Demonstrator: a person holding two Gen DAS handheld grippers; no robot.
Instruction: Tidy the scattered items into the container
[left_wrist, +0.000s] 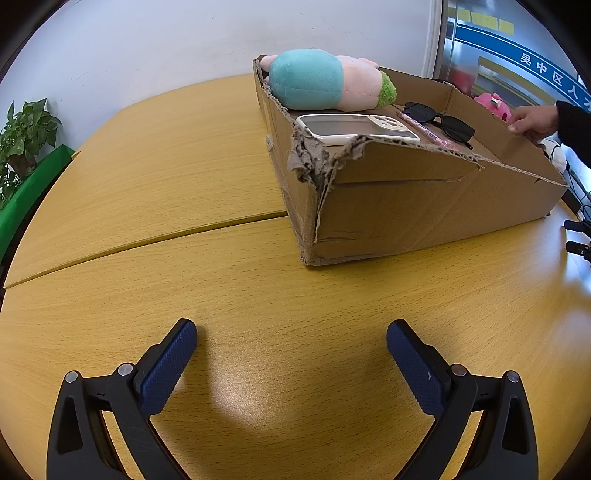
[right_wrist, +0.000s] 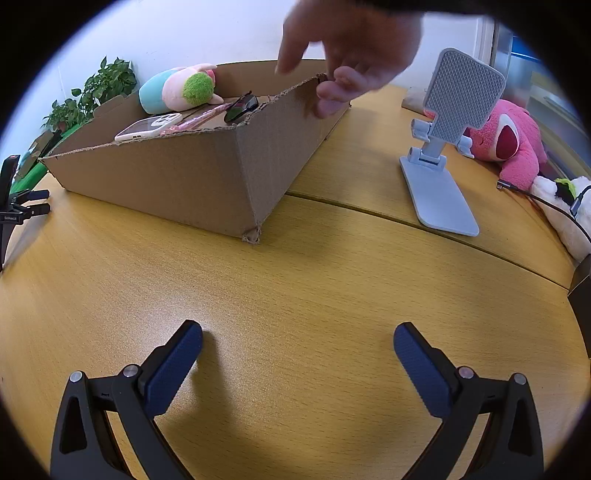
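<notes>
A torn cardboard box stands on the wooden table. Inside lie a teal and pink plush toy, a white phone case, black sunglasses and a pink pen. A person's hand touches the box's far rim. My left gripper is open low over bare table, well short of the box. My right gripper is open too, with nothing between its fingers.
A grey phone stand, a pink plush bear and a white plush with a cable sit right of the box. A black tripod stands at the left edge. Potted plants stand behind the table.
</notes>
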